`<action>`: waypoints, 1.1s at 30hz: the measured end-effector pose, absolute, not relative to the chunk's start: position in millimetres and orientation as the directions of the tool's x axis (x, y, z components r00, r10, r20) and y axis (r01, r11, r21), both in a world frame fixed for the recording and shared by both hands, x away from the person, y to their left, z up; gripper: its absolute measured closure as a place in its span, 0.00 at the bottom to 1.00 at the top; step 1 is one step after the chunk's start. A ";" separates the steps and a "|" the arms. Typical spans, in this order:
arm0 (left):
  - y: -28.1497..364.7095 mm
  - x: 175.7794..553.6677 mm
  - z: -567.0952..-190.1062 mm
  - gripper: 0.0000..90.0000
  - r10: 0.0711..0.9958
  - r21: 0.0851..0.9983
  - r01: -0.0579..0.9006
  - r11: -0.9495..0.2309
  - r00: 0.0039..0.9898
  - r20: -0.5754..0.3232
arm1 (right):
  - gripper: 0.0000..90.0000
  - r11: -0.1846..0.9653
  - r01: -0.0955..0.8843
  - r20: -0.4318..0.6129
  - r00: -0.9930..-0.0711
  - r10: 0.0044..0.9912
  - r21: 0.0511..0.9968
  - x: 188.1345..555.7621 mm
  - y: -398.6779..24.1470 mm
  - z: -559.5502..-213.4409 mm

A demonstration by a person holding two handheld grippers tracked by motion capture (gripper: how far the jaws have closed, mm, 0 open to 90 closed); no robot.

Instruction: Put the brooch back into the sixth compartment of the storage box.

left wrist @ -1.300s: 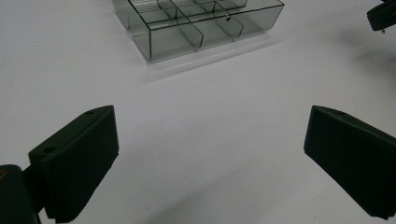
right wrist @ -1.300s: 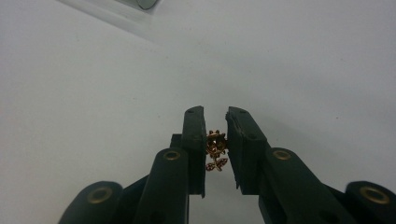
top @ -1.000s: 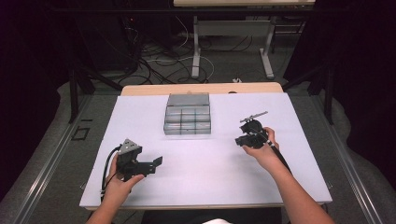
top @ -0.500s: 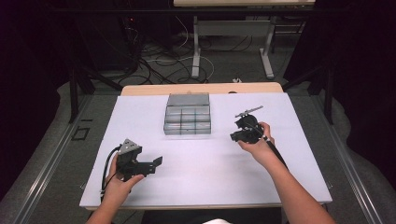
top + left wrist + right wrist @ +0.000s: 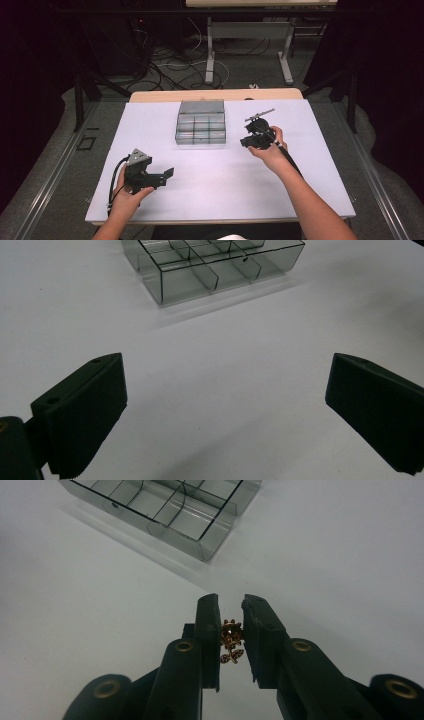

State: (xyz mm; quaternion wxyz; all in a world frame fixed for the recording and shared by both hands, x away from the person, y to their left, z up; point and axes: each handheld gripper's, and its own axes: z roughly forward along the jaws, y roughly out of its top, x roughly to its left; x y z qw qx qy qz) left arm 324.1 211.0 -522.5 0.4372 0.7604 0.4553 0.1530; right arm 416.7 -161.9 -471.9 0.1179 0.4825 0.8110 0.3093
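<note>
Nearest the person, at the table's front left, the left gripper [image 5: 162, 176] rests low over the white table [image 5: 225, 175] with its jaws spread wide and nothing between them. Farther in, on the right, the right gripper [image 5: 248, 141] is clamped narrow on a small gold flower-shaped brooch [image 5: 231, 639] — pinched between the pads, clear of the tabletop. Beyond both, near the table's far middle, sits the clear compartment box [image 5: 200, 128], just left of the right gripper.
</note>
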 end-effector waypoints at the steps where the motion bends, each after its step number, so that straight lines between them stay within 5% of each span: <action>1: 211.1 324.1 -522.4 0.04 0.826 0.805 0.558 -0.203 0.539 -0.165 | 0.86 0.343 0.710 0.104 -0.504 0.857 0.615 417.1 -160.4 -471.5; 33: 212.2 324.6 -521.9 0.04 0.821 0.798 0.568 -0.204 0.543 -0.176 | 0.86 0.341 0.683 0.114 -0.528 0.842 0.646 442.5 -117.9 -467.6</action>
